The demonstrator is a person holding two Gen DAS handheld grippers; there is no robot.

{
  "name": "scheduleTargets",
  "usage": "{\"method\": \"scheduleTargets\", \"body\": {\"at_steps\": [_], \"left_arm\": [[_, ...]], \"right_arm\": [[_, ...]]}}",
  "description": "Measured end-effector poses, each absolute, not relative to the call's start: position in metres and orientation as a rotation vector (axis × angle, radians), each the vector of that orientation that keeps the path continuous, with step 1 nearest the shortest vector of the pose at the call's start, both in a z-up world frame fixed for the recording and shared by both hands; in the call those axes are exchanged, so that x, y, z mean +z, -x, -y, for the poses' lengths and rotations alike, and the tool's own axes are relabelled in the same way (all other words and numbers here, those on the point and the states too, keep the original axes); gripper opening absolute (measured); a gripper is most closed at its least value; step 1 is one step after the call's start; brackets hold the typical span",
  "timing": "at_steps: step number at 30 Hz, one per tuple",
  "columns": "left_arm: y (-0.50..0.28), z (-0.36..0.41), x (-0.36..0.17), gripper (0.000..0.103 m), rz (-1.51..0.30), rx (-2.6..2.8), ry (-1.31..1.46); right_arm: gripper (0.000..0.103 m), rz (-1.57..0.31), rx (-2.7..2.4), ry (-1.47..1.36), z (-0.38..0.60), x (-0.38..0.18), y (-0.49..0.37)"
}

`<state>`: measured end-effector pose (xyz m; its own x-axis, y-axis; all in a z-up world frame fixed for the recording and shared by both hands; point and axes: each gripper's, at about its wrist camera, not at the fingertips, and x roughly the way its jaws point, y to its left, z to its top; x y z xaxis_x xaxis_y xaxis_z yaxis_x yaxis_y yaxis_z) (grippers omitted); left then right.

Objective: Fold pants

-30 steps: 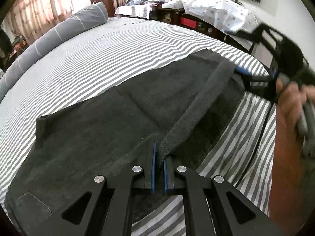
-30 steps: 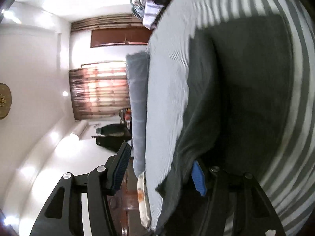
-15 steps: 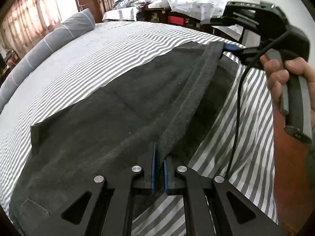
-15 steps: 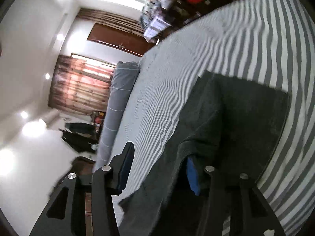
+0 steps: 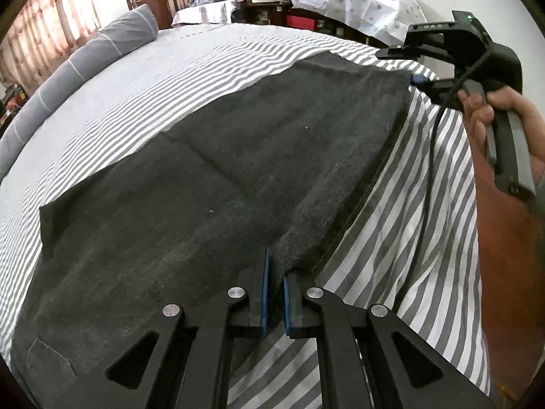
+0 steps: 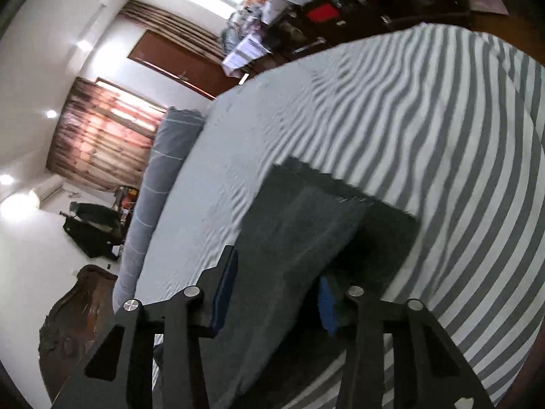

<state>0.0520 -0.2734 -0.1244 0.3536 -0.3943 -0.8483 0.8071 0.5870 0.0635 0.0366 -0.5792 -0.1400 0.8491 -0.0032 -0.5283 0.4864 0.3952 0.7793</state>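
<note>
Bed (image 5: pixel 211 68): grey-and-white striped sheet, the largest surface. Broad bare stretch on its far side up to the bolster; a narrower bare strip along the near edge, beside the pants.

Bolster (image 5: pixel 85 68): long grey roll along the bed's far left edge, well apart from the pants.

Cluttered furniture (image 5: pixel 306 10): past the bed's far end, draped with spotted cloth.

Pants (image 5: pixel 204 187): dark grey, lying flat on the bed's near half. Long axis runs diagonally in the left wrist view, from lower left to upper right, roughly along the bed's near edge. A pocket outline shows at the lower left end. The near long edge is doubled into a raised fold running between the two tools. The far long edge lies straight on the sheet.

Right tool (image 6: pixel 276 289): at the pants' upper right end, held by a hand (image 5: pixel 494 112). Its jaws have just been closing with the folded cloth between them; whether the pads yet press on it cannot be told.

Left tool (image 5: pixel 275 293): at the pants' near edge, pads pressed together, pinching the fold.
</note>
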Motion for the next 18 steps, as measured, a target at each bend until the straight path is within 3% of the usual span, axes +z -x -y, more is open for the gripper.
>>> {"method": "scheduleTargets", "body": {"at_steps": [3,11,18], "left_arm": [[-0.054,0.277,-0.128,0.007,-0.918,-0.825,-0.542],[-0.049,0.281,-0.125,0.007,-0.907,-0.901,-0.547],[-0.055,0.285,-0.144,0.007,-0.945,-0.923,-0.581]], "right_arm": [[0.009,-0.518,-0.353,-1.124,0.586,-0.142,-0.039],[0.004,-0.601,-0.493,-0.855,0.576,-0.116,-0.03],[0.003,-0.709,-0.558,-0.834,0.581,-0.155,-0.028]]}}
